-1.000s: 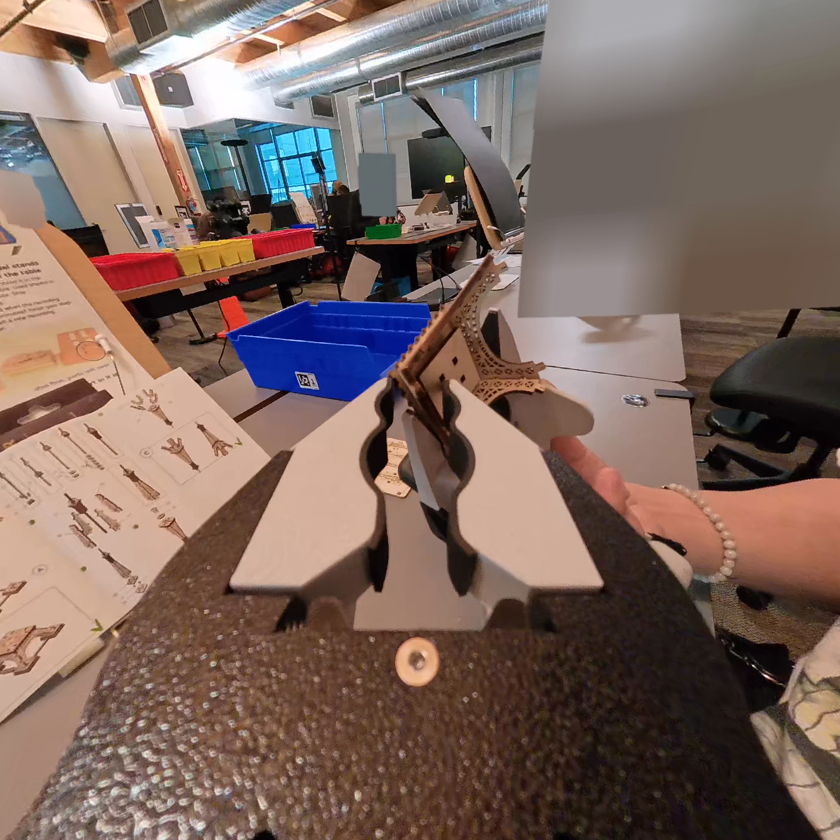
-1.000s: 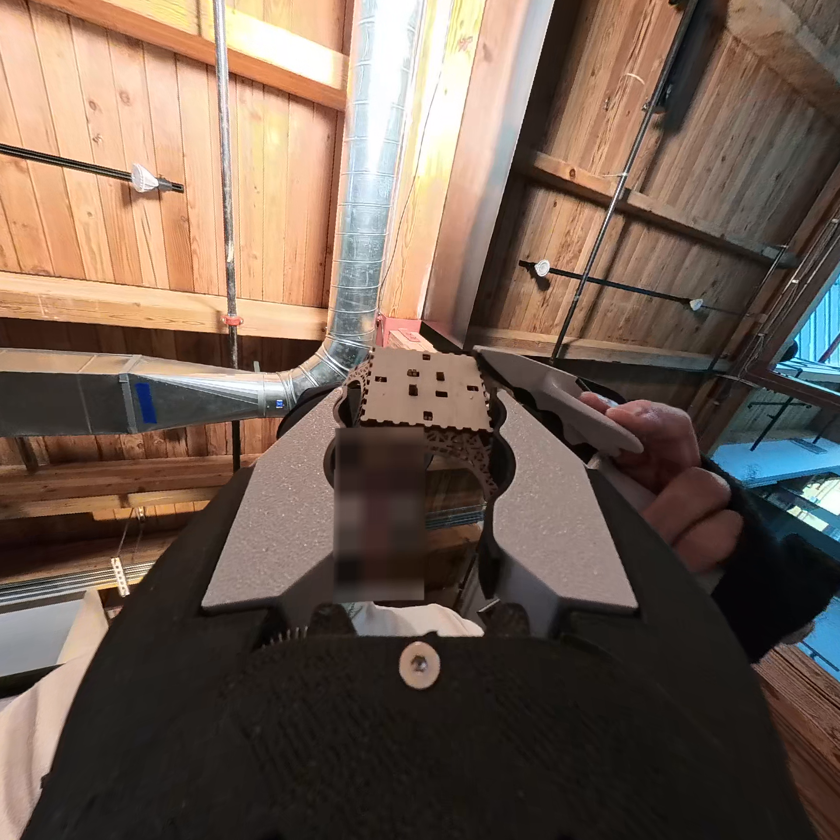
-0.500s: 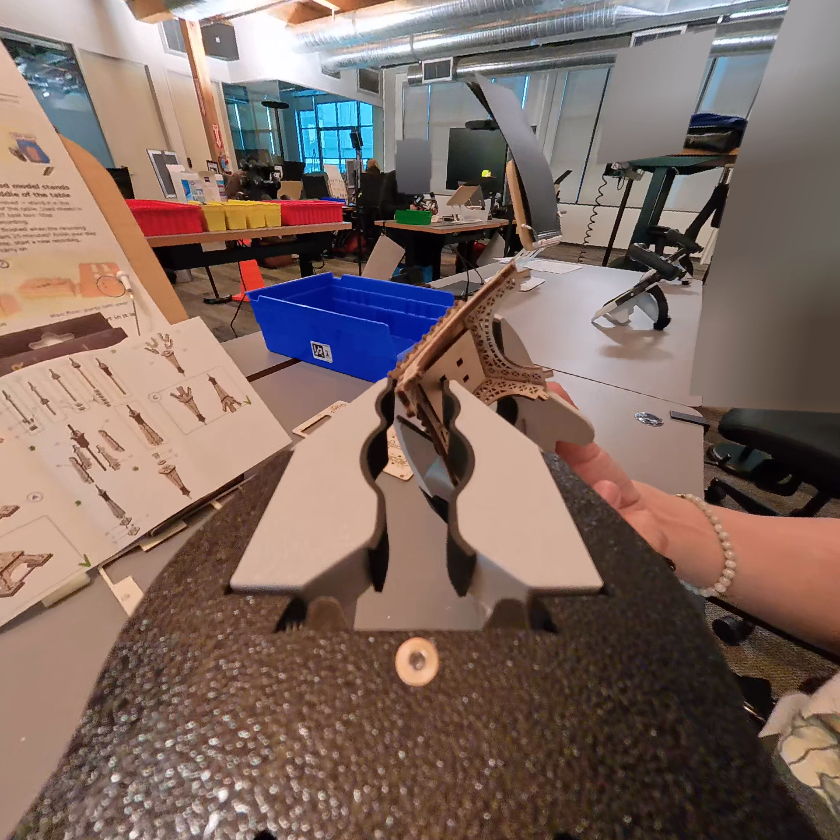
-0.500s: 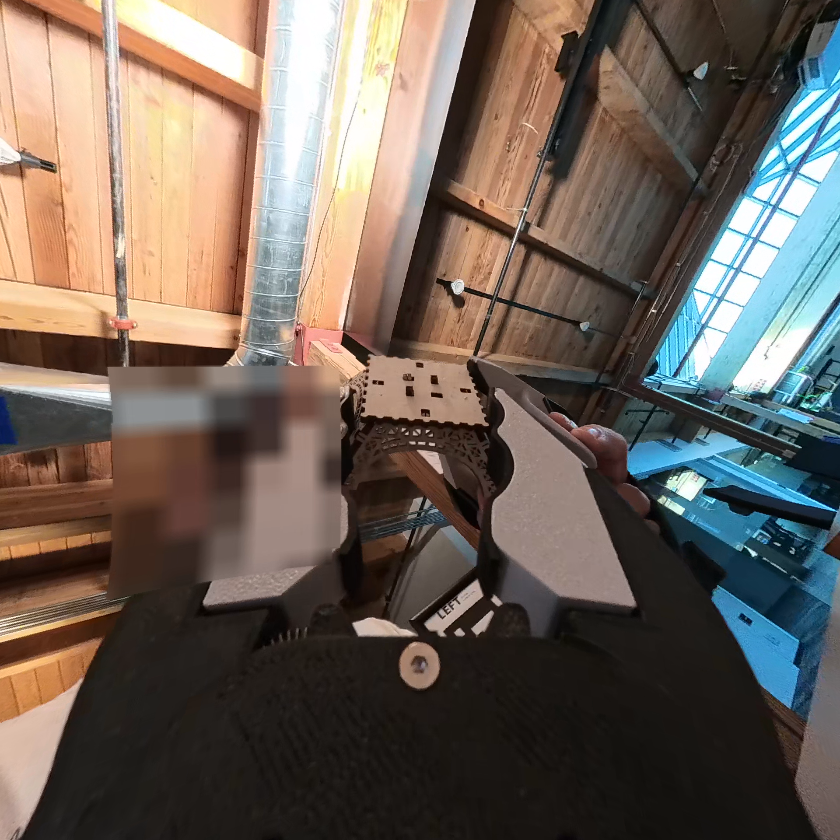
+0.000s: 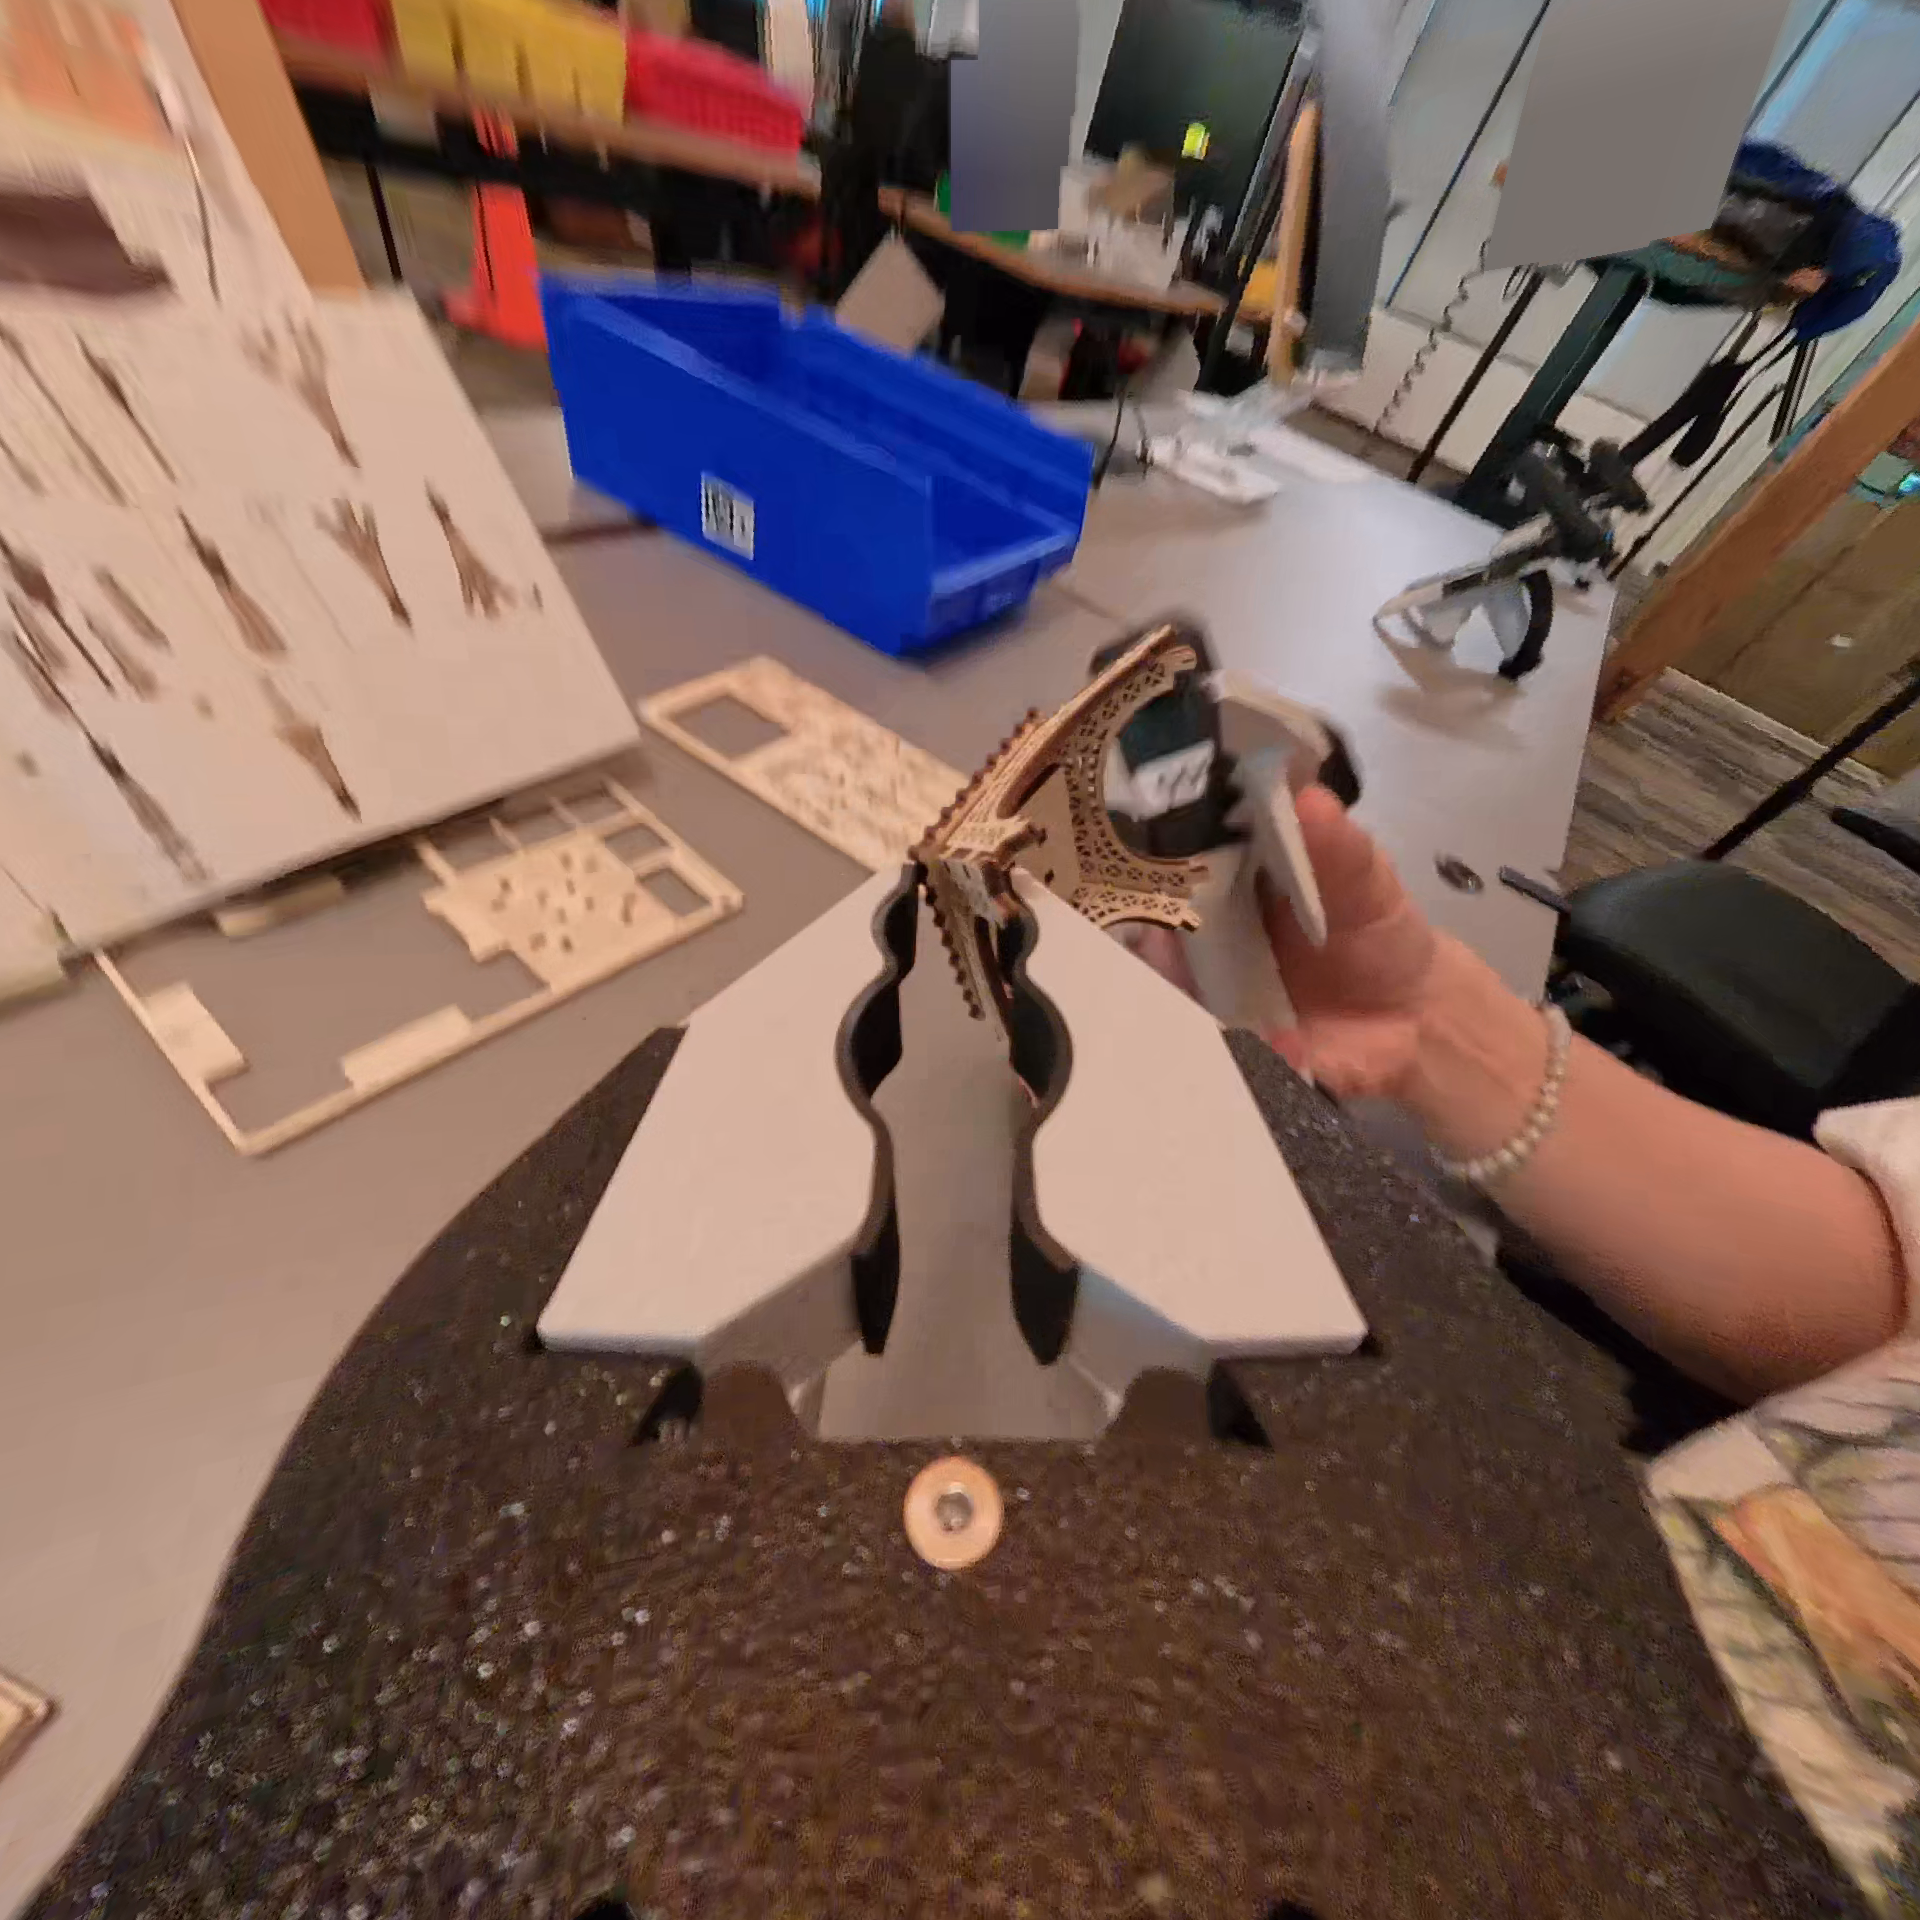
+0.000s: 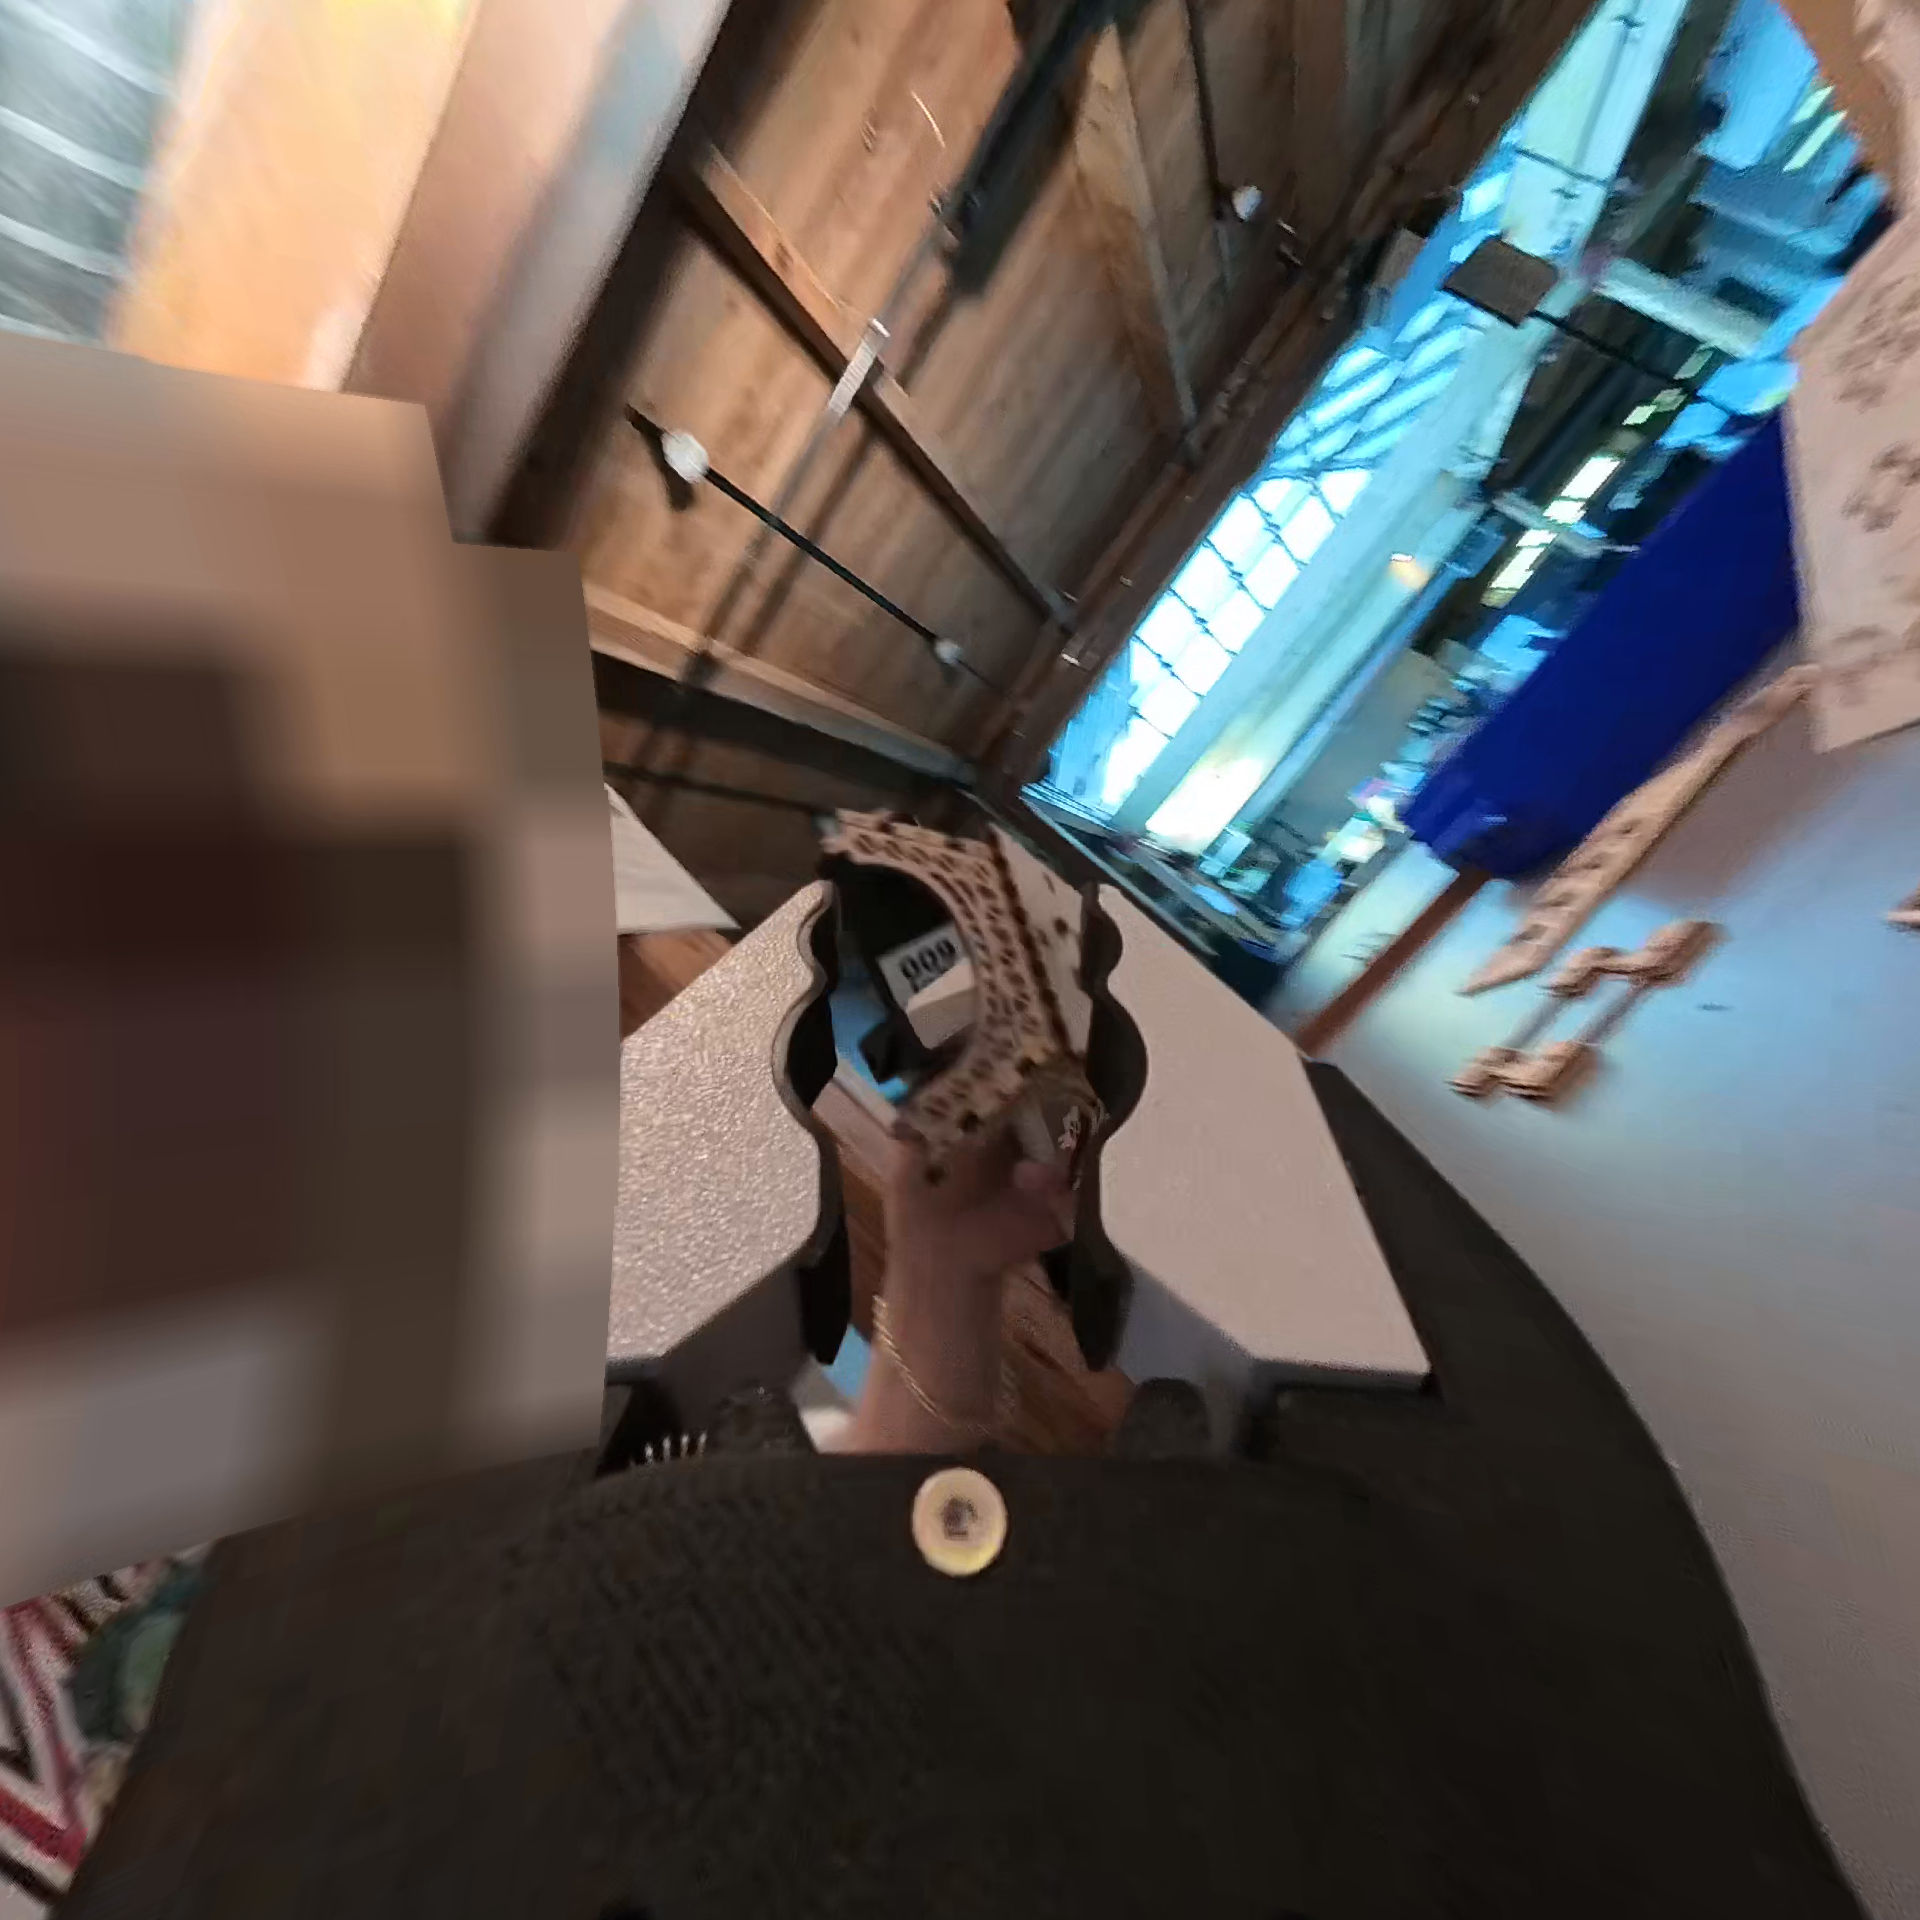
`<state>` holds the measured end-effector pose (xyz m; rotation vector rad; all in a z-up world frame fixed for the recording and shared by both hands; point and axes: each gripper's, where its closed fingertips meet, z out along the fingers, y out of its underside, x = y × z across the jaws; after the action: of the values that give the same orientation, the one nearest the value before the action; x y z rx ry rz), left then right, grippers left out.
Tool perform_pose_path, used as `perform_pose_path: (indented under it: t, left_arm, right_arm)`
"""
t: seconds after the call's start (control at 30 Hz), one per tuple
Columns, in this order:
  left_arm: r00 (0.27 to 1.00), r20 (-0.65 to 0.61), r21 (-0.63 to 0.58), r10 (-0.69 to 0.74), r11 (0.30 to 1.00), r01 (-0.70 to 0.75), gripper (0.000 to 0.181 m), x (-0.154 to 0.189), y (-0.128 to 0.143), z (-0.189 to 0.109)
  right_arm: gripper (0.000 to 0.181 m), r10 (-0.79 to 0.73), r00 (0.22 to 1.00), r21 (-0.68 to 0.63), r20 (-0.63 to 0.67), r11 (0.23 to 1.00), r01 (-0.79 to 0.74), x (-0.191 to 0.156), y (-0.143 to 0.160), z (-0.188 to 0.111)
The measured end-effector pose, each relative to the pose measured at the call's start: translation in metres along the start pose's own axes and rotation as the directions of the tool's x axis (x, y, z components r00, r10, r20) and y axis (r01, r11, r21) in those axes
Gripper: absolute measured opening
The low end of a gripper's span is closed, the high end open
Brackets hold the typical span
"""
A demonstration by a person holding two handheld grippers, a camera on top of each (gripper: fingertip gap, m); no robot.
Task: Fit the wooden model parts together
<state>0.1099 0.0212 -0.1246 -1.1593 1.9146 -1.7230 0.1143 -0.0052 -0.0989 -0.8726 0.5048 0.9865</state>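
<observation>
Grey tabletop (image 5: 312,1195), blue bin (image 5: 810,488), two emptied wooden part sheets (image 5: 436,935), propped instruction sheet (image 5: 260,623) at left

Motion smear across the upper left: the white instruction sheet (image 5: 260,582) shows only streaked dark drawings, cut by the left edge. The laser-cut lattice wooden tower piece (image 5: 1049,831) vanishes between grey fingers (image 5: 748,1143) at centre. Right wrist view: blue plastic bin (image 6: 1621,707) blurred at right.

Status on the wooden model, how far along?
Done: a latticed, arched tower section is already assembled. In hand: the left gripper clamps one edge of it, and the right gripper holds the same piece. Left: part sheets lie on the table with pieces still in them.
</observation>
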Motion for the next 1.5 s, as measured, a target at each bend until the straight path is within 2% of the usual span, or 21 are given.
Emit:
perform_pose_path:
  t: [0.03, 0.1, 0.2, 0.33, 0.43, 0.5, 0.67, 0.73, 0.8, 0.9, 1.0, 1.07, 1.17, 1.37, 1.5]
  left_arm:
    - [0.999, -0.013, -0.063, -0.035, 0.997, 0.034, 0.012, -0.004, 0.012, 0.001]
    - [0.991, -0.043, -0.201, -0.125, 0.973, 0.114, 0.012, -0.009, 0.038, 0.002]
    - [0.97, -0.065, -0.364, -0.235, 0.911, 0.196, 0.012, -0.015, 0.068, 0.007]
    - [0.957, -0.012, -0.489, -0.289, 0.837, 0.247, 0.012, -0.029, 0.094, 0.019]
    - [0.96, 0.042, -0.533, -0.276, 0.806, 0.255, 0.013, -0.038, 0.11, 0.026]
    - [0.96, 0.05, -0.531, -0.276, 0.807, 0.26, 0.013, -0.038, 0.112, 0.029]
    - [0.986, 0.144, -0.587, -0.083, 0.795, 0.153, 0.024, -0.051, 0.119, 0.026]
    - [0.984, 0.177, -0.608, 0.016, 0.788, 0.097, 0.029, -0.057, 0.118, 0.021]
    - [0.972, 0.211, -0.622, 0.104, 0.781, 0.051, 0.037, -0.063, 0.113, 0.015]
    - [0.943, 0.232, -0.621, 0.238, 0.783, -0.044, 0.034, -0.068, 0.095, 0.007]
    - [0.918, 0.055, -0.61, 0.392, 0.741, -0.28, 0.012, -0.047, 0.077, 0.014]
    - [0.886, -0.109, -0.629, 0.451, 0.658, -0.413, 0.0, -0.033, 0.081, 0.019]
    - [0.84, -0.273, -0.672, 0.469, 0.532, -0.516, 0.0, -0.03, 0.094, 0.023]
    - [0.848, -0.36, -0.721, 0.389, 0.461, -0.517, 0.0, -0.031, 0.11, 0.033]
    - [0.836, -0.347, -0.756, 0.425, 0.4, -0.518, 0.0, -0.039, 0.116, 0.036]
  right_arm:
    - [0.043, -0.066, 0.996, -0.038, -0.055, 0.997, 0.064, 0.004, -0.001, -0.006]
    - [0.048, -0.227, 0.959, -0.144, -0.169, 0.968, 0.204, 0.013, -0.004, -0.018]
    - [0.058, -0.502, 0.829, -0.383, -0.247, 0.836, 0.393, 0.024, 0.004, -0.035]
    - [0.066, -0.752, 0.641, -0.667, -0.153, 0.557, 0.494, 0.037, 0.029, -0.052]
    - [0.078, -0.858, 0.512, -0.835, -0.054, 0.32, 0.448, 0.06, 0.048, -0.073]
    - [0.082, -0.882, 0.47, -0.893, -0.019, 0.226, 0.389, 0.075, 0.056, -0.085]
    - [0.073, -0.91, 0.414, -0.907, -0.037, 0.205, 0.368, 0.085, 0.051, -0.084]
    - [0.07, -0.907, 0.419, -0.904, -0.037, 0.209, 0.373, 0.084, 0.05, -0.084]
    - [0.068, -0.908, 0.417, -0.898, -0.042, 0.218, 0.383, 0.083, 0.049, -0.083]
    - [0.064, -0.904, 0.424, -0.894, -0.052, 0.231, 0.383, 0.083, 0.047, -0.082]
    - [0.06, -0.904, 0.423, -0.901, -0.056, 0.228, 0.368, 0.085, 0.048, -0.084]
    - [0.057, -0.908, 0.414, -0.907, -0.056, 0.219, 0.359, 0.088, 0.048, -0.084]
    - [0.052, -0.915, 0.399, -0.911, -0.053, 0.208, 0.356, 0.09, 0.047, -0.084]
    - [0.048, -0.908, 0.419, -0.911, -0.009, 0.181, 0.372, 0.086, 0.053, -0.084]
    - [0.039, -0.906, 0.422, -0.914, 0.003, 0.168, 0.369, 0.087, 0.056, -0.083]
